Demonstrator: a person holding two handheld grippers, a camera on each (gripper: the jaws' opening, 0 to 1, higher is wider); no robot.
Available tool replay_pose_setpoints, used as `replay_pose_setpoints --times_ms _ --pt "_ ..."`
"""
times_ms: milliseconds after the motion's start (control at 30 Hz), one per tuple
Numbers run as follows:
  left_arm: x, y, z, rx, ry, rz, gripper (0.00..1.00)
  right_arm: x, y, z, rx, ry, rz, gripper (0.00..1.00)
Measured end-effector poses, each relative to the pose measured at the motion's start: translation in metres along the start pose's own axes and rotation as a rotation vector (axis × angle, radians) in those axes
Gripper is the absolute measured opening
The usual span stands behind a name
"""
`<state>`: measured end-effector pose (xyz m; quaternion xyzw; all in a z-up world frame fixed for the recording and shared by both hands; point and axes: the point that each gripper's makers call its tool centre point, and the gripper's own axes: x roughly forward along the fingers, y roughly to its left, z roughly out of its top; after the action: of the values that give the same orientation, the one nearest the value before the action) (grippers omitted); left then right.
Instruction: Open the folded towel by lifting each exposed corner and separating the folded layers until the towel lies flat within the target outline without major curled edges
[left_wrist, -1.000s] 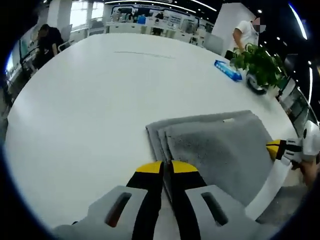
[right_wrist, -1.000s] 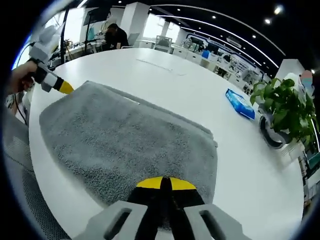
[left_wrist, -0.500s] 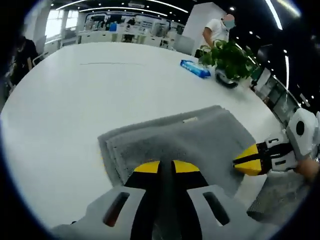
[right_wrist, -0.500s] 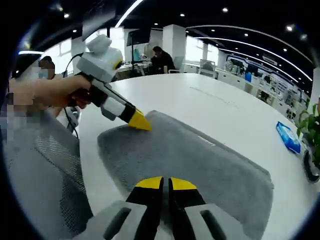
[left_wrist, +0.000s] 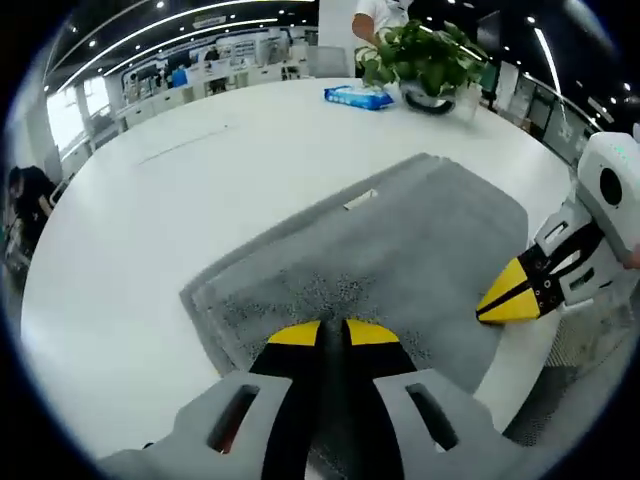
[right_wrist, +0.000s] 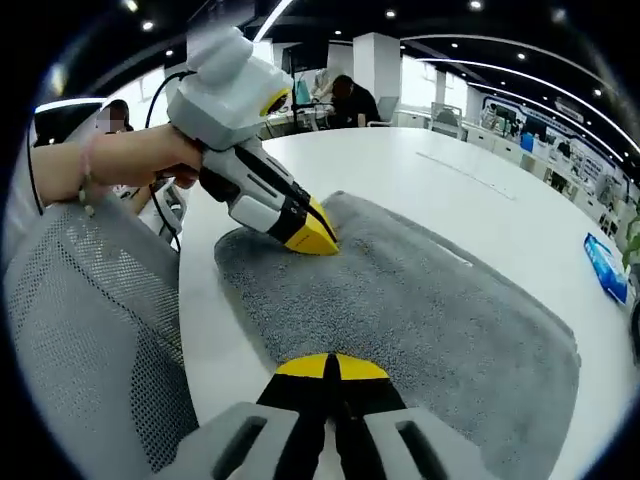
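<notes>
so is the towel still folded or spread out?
Folded: the grey towel shows stacked layer edges along its side in the left gripper view.

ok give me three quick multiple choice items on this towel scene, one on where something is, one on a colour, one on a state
1. Where is the potted plant?
A. on the towel
B. at the table's far edge, beyond the towel
C. on the mesh chair

2. What colour is the towel?
A. grey
B. blue
C. white

3. How does the towel lie?
A. spread out in a single layer
B. rolled into a tube
C. still folded, layers stacked

Answers:
1. B: in the left gripper view the plant stands far up the white table, next to a blue packet, well clear of the towel.
2. A: grey pile shows in both views.
3. C: stacked layer edges show at the towel's near-left corner in the left gripper view, with the left gripper tip on the top layer and the right gripper at the towel's edge.
</notes>
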<state>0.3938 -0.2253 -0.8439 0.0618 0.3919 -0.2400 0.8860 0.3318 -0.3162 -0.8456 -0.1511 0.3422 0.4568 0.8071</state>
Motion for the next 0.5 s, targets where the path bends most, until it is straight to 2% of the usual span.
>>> replay_pose_setpoints --times_ms 200,267,300,367,500 --pt "-0.001 -0.008 -0.003 0.047 0.036 -0.001 0.05 -0.003 -0.011 -0.003 0.07 0.002 -0.027 0.0" --pt "-0.001 -0.014 -0.004 0.095 0.048 -0.014 0.04 -0.005 -0.016 -0.005 0.076 0.007 -0.05 0.0" --pt "-0.001 -0.016 -0.004 0.098 0.05 -0.015 0.04 -0.006 -0.022 -0.006 0.09 0.008 -0.082 0.0" --pt "-0.001 -0.021 -0.005 0.121 0.057 -0.029 0.04 -0.008 -0.026 -0.007 0.096 0.01 -0.091 0.0" --pt "-0.001 -0.031 -0.006 0.138 0.069 -0.061 0.03 -0.012 -0.038 -0.01 0.093 0.022 -0.154 0.0"
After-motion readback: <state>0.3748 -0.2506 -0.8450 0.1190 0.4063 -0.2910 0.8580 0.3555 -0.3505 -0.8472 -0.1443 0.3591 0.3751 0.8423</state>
